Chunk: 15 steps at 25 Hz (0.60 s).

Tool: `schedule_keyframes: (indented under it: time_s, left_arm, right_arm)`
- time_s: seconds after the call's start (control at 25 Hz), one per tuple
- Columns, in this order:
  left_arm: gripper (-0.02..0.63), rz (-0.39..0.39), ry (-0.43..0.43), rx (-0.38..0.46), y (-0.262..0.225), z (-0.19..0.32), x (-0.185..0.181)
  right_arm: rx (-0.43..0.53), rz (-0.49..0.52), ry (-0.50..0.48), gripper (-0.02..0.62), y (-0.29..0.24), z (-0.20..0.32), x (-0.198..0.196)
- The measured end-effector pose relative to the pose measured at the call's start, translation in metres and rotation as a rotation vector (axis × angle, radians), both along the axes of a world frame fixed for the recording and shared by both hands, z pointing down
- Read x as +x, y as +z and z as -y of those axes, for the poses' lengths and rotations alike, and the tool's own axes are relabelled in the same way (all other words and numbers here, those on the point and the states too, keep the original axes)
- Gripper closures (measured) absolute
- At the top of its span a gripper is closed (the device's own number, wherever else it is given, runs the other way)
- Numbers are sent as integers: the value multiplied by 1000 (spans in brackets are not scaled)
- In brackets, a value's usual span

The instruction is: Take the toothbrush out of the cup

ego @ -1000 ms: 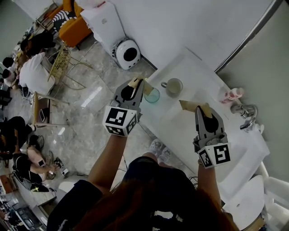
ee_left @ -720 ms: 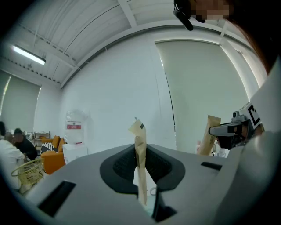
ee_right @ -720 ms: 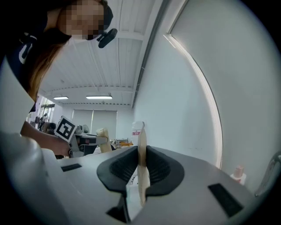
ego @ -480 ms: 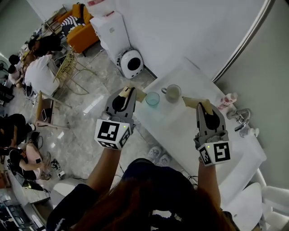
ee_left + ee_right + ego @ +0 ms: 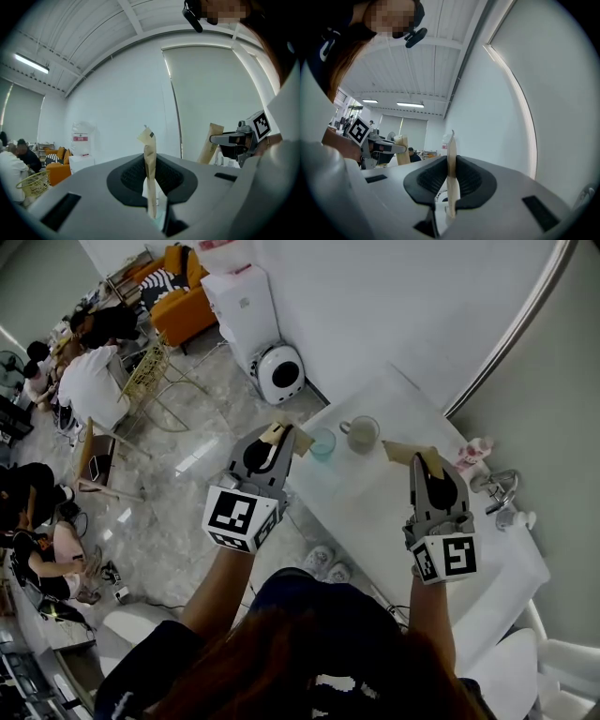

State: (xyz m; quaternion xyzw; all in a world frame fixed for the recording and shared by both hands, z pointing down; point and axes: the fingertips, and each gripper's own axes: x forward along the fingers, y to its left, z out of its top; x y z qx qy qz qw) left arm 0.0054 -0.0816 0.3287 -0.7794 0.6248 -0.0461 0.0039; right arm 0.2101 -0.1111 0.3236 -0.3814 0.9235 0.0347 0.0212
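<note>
the white counter [image 5: 375, 512] lay open through mid-frame. a teal cup [image 5: 322, 443] and a mug [image 5: 362, 434] stood close together at its upper-left end; a faucet [image 5: 497, 489] crowded the right edge.

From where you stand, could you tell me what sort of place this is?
Likely a mock bathroom within an open workroom: a white counter with a faucet, beside people seated on a marble floor.

The left gripper [image 5: 280, 434] and right gripper [image 5: 426, 465] each pinch a tan paper strip [image 5: 401, 453]. A teal cup [image 5: 322, 443] and a mug [image 5: 362, 434] stand at the left gripper's 3 o'clock.
</note>
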Motion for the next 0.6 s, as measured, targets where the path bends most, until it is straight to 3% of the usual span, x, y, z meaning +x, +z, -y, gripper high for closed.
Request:
schedule_keyframes:
  time_s: [0.6]
  left_arm:
    - [560,-21,-3,5,-1,-11,-2]
  right_arm:
    - [8,6,3,531,-3,-8,-1]
